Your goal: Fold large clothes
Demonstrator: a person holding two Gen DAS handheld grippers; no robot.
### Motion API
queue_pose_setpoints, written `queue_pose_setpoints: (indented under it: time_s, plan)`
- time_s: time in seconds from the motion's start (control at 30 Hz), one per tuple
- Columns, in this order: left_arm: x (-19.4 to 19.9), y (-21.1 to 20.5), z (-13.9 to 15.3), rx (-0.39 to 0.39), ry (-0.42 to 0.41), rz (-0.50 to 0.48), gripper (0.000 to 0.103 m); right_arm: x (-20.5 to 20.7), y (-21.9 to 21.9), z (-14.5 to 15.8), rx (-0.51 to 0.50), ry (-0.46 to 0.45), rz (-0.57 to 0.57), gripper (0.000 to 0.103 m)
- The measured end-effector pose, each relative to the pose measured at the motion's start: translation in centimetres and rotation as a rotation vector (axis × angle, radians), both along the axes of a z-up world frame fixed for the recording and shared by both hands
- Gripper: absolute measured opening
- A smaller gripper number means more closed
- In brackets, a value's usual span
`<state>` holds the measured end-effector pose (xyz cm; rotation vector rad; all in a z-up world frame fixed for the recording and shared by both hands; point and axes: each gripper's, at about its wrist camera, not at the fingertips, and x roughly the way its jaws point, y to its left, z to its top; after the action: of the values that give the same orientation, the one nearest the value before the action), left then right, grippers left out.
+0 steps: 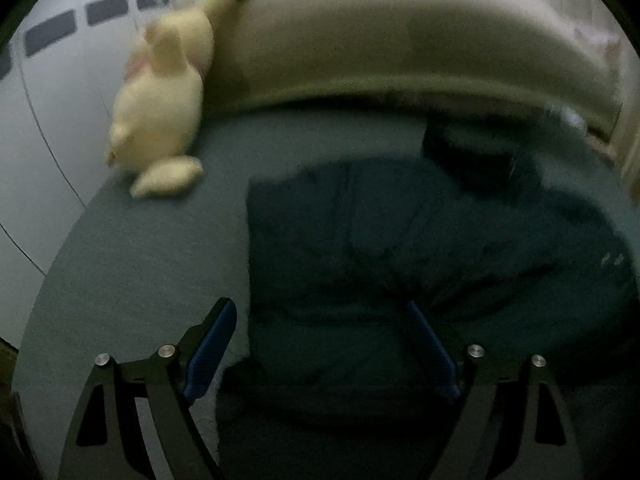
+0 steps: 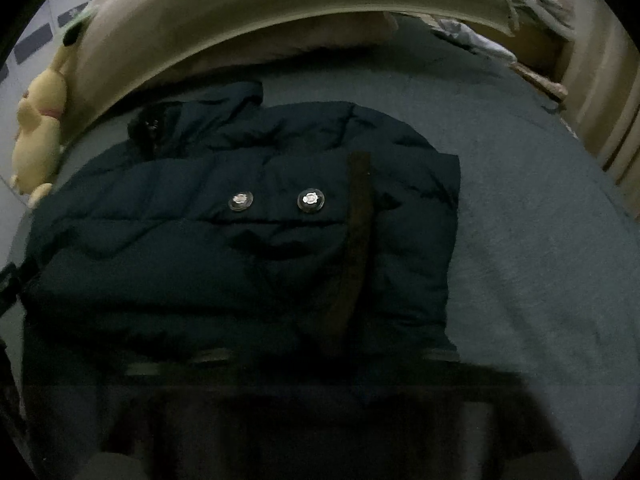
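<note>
A dark navy puffer jacket [image 2: 248, 240] lies folded on a blue-grey bed sheet [image 2: 540, 260]. It shows two metal snaps [image 2: 311, 200] and a brown strip [image 2: 358, 240], with its hood bunched at the far end [image 2: 200, 120]. In the left wrist view my left gripper [image 1: 320, 306] stands open low over the jacket [image 1: 380, 240]. Its left blue pad [image 1: 212, 352] is over the sheet and its right pad over the cloth, with the jacket's left edge between them, not pinched. My right gripper's fingers are lost in a dark blur [image 2: 320, 420] at the near edge of the jacket.
A yellow plush toy [image 1: 160, 112] leans at the bed's far left corner [image 2: 36, 128]. A beige padded headboard [image 1: 400, 40] runs along the far side. A white wall [image 1: 48, 140] stands to the left. Crumpled cloth and clutter [image 2: 492, 44] sit at the far right.
</note>
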<state>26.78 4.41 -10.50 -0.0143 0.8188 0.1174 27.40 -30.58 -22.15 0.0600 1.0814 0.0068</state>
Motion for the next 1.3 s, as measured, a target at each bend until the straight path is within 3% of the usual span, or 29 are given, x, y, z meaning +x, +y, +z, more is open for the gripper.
queue_pose_setpoints:
  time_s: [0.07,0.17,0.27,0.37,0.43,0.57,0.7,0.93,1.07,1.2,1.3]
  plan:
    - [-0.7,-0.5,1.9,-0.019,-0.073,-0.004,0.087,-0.6,-1.2,1.1,0.058,-0.017,-0.019,0.103]
    - [-0.5,-2.8,2.8,-0.039,-0.083,-0.072,0.087,-1.5,-3.2,3.3,0.068,-0.086,-0.092,0.103]
    - [0.1,-5.9,1.4,0.021,-0.066,-0.139,0.087,-2.1,-4.4,5.8,0.175,-0.17,-0.117,0.103]
    - [1.0,-7.7,-1.4,0.057,0.019,-0.164,0.087,-1.4,-3.2,7.3,0.315,-0.208,-0.036,0.103]
    - [1.6,-7.9,-3.0,0.064,0.067,-0.159,0.087,0.1,-2.1,6.8,0.418,-0.193,0.004,0.103]
    - [2.1,-7.4,-4.2,0.049,0.096,-0.146,0.089,3.8,-1.4,3.5,0.491,-0.128,-0.026,0.103]
    - [2.5,-7.4,-5.0,0.062,0.093,-0.146,0.089,6.2,-1.8,-1.0,0.482,-0.028,-0.095,0.103]
    - [2.7,-7.2,-5.4,0.058,0.098,-0.141,0.091,6.6,-0.5,-1.6,0.381,-0.017,-0.076,0.103]
    - [2.5,-6.9,-4.7,0.026,0.115,-0.142,0.09,5.7,0.6,0.0,0.293,-0.033,-0.073,0.103]
    - [0.9,-6.2,-2.5,0.029,0.071,-0.156,0.09,2.2,2.3,4.4,0.247,-0.186,0.013,0.103]
    - [-0.3,-5.3,-1.2,0.033,0.027,-0.131,0.09,-0.3,3.3,5.7,0.229,-0.215,0.058,0.103]
